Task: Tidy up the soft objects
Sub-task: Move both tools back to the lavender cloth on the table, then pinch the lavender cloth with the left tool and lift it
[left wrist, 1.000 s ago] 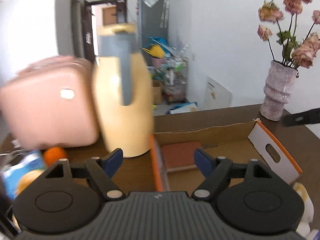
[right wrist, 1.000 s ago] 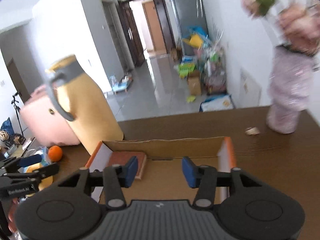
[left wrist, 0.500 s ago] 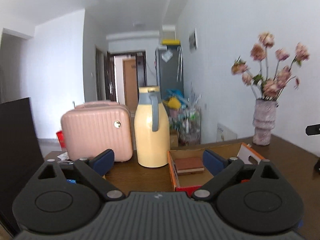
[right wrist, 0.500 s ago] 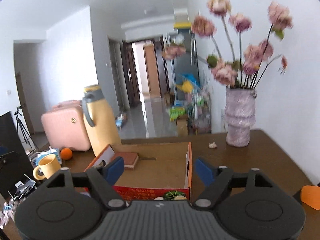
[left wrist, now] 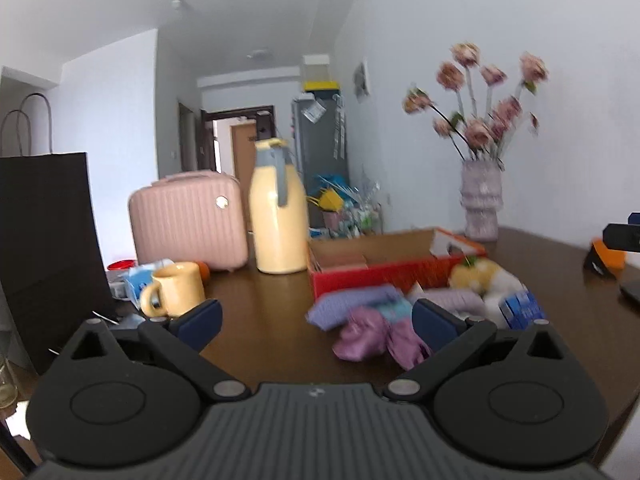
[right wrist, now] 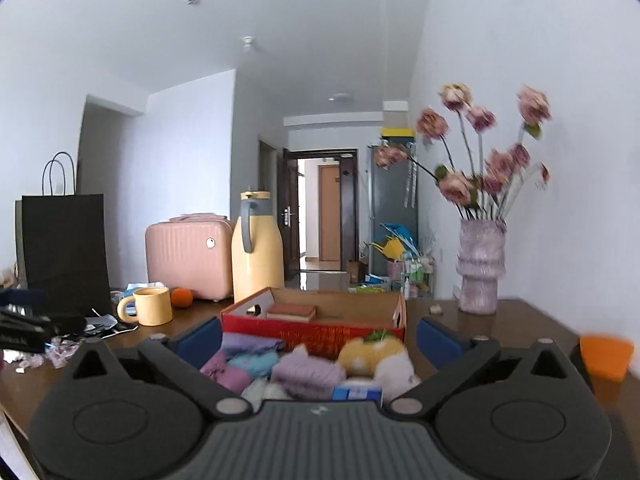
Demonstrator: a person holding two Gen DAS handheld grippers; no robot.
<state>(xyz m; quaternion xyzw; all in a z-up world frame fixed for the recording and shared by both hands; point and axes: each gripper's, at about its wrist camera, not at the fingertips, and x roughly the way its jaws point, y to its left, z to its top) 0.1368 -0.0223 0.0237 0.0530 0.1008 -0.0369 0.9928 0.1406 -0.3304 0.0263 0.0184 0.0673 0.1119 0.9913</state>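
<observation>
**Both grippers spreading wide, soft pile lies in front of the cardboard box**

The left gripper [left wrist: 316,318] has its jaws opening; its blue pads [left wrist: 200,322] stand far apart and grasp nothing, with bare brown table [left wrist: 264,304] between them. The right gripper [right wrist: 318,336] is likewise opening and empty, its pads clear of the heap seen beyond them.

The landmark is the open cardboard box [right wrist: 320,330] with a red printed front. The soft objects lie on the table just in front of that front wall, touching one another in a loose heap: a lavender folded cloth [right wrist: 252,346], a purple knotted piece [left wrist: 360,338], a light blue piece [right wrist: 254,360], a mauve knitted item [right wrist: 308,372], and a yellow and white plush toy [right wrist: 376,356] at the heap's right end. A small blue carton [left wrist: 522,310] rests against the plush. Inside the box, near its back left corner, lies a reddish-brown book [right wrist: 291,312].

Left of the box stand a cream thermos jug [right wrist: 258,248] and a pink hard case [right wrist: 188,258]; a yellow mug [right wrist: 150,306] and an orange fruit [right wrist: 182,297] sit in front of the case. Right of the box, a vase of dried roses [right wrist: 480,268] stands by the wall.
</observation>
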